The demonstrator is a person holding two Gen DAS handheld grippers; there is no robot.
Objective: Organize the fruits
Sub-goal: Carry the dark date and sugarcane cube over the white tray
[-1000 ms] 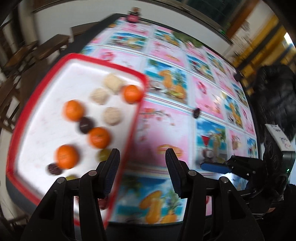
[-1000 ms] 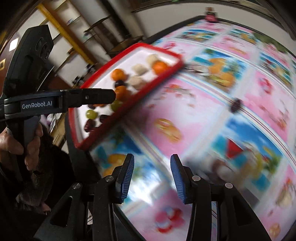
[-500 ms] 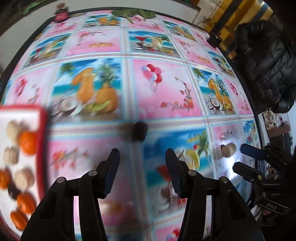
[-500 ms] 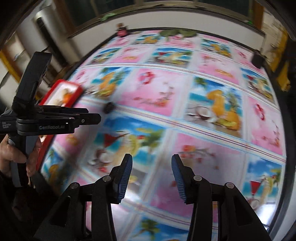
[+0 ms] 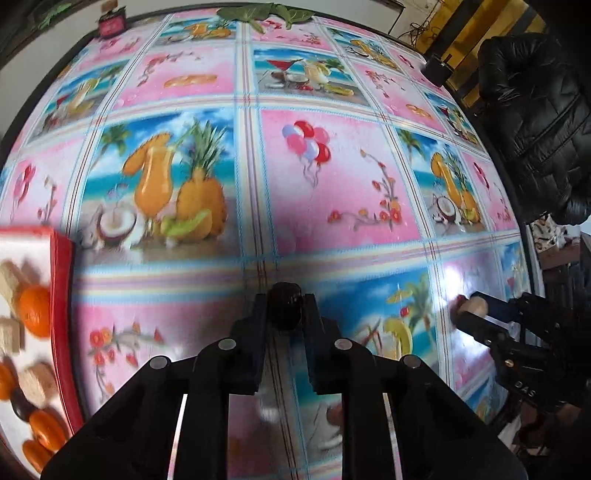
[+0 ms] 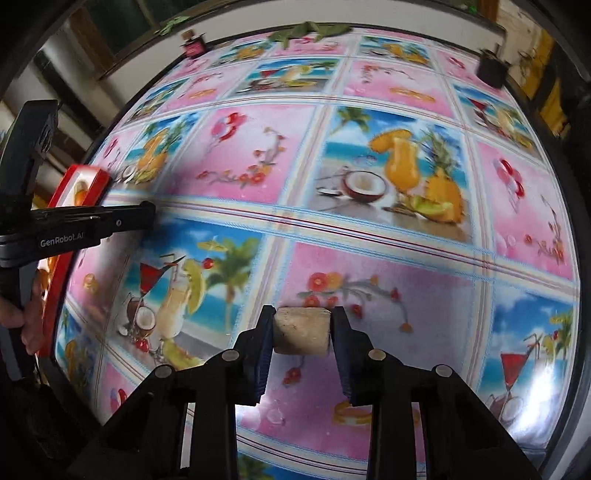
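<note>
My left gripper [image 5: 284, 308] is shut on a small dark round fruit [image 5: 285, 301], low over the patterned tablecloth. My right gripper [image 6: 302, 332] is shut on a beige, rough, cylinder-shaped fruit [image 6: 301, 331]; it also shows in the left wrist view [image 5: 471, 308] at the right edge. A red-rimmed white tray [image 5: 61, 295] lies at the left with oranges [image 5: 35, 312], several beige pieces [image 5: 37, 376] and a dark fruit. The tray's red rim [image 6: 74, 192] shows at the left of the right wrist view, behind the left gripper [image 6: 144, 218].
A table with a bright pink and blue fruit-print cloth [image 5: 332, 177] fills both views. A small dark box [image 6: 491, 70] and a red jar [image 6: 194, 46] stand at the far edge with green leaves [image 6: 306, 31]. A black jacket [image 5: 535, 92] hangs at the right.
Both grippers swung away from the tray to the open cloth. The left one closed on the dark fruit and the right one closed on the beige fruit; both were open before.
</note>
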